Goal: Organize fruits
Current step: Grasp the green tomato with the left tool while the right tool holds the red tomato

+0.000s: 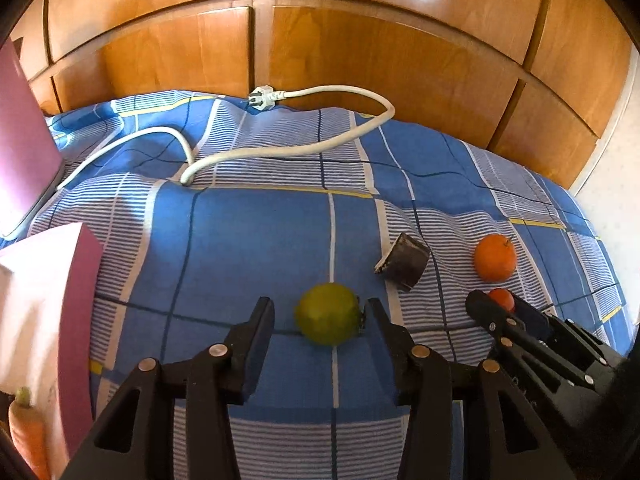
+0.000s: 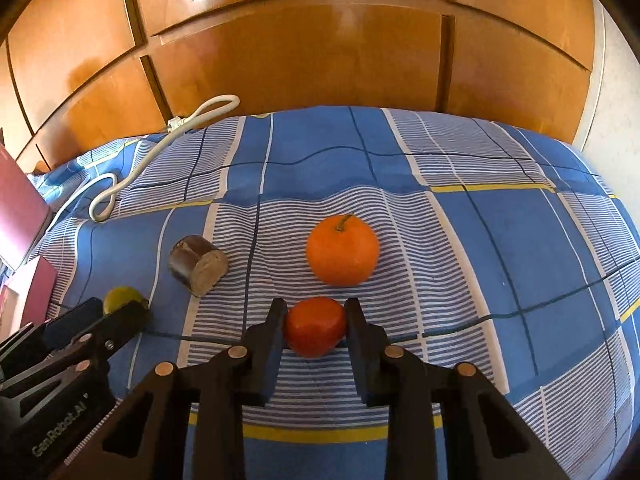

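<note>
- Carrot (image 1: 25,432) cut off by left wrist view's lower-left edge.
- Green fruit (image 2: 120,298) half hidden behind left gripper (image 2: 116,316) in right wrist view.
- Red fruit (image 1: 502,299) mostly covered by right gripper (image 1: 504,312).
- Pink box (image 1: 44,320) cropped at left.

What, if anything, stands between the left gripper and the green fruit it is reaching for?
Nothing visible does. The green fruit already sits between the open fingers of the left gripper; the dark cut piece lies beyond, off to the right.

Blue plaid bedsheet (image 1: 248,240), green lime (image 1: 328,314), orange (image 2: 343,250)
</note>
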`<state>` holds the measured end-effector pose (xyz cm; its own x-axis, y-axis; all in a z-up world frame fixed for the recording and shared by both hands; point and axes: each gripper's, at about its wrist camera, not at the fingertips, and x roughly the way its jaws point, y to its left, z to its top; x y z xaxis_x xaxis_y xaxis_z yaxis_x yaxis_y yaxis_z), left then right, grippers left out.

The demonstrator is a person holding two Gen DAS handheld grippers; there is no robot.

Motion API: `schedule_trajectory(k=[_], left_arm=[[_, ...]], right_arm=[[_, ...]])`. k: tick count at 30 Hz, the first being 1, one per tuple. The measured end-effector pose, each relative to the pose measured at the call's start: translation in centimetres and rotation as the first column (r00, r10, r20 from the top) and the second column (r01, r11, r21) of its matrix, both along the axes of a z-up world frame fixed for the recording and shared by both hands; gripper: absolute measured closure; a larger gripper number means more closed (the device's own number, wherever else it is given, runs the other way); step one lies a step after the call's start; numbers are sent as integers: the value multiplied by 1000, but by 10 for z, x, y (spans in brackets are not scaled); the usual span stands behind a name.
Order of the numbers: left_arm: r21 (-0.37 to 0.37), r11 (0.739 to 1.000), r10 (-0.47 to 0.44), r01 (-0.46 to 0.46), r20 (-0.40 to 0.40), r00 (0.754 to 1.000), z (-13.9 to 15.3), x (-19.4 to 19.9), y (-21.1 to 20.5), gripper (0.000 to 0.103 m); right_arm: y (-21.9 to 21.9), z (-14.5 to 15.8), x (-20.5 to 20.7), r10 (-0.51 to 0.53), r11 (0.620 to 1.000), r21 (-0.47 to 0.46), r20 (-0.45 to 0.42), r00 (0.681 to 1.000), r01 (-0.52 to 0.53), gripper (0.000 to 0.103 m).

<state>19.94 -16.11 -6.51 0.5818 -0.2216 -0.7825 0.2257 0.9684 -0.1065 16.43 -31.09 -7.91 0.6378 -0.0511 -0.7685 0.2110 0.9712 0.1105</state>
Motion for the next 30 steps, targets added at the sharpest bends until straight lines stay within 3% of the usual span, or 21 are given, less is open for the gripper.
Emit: schedule_trajectory(k=[5,8,15,30], left_arm=[[6,1000,-11,10,6,1000,-4,8,-5,56],[8,1000,-26,26,-2,1000,-8,12,-8,70],[8,1000,-23,23,7,1000,-8,8,-4,71],[8,1000,14,-14,8,1000,-6,-71,23,71]], right_arm=[[-1,0,0,1,1000,4,2,1000,-1,73],[-2,0,1,1,1000,9,2,1000,-1,73],[-4,0,4,0,1000,18,-1,1000,0,73],[16,3,-43,84,996,11,-20,996,-84,74]])
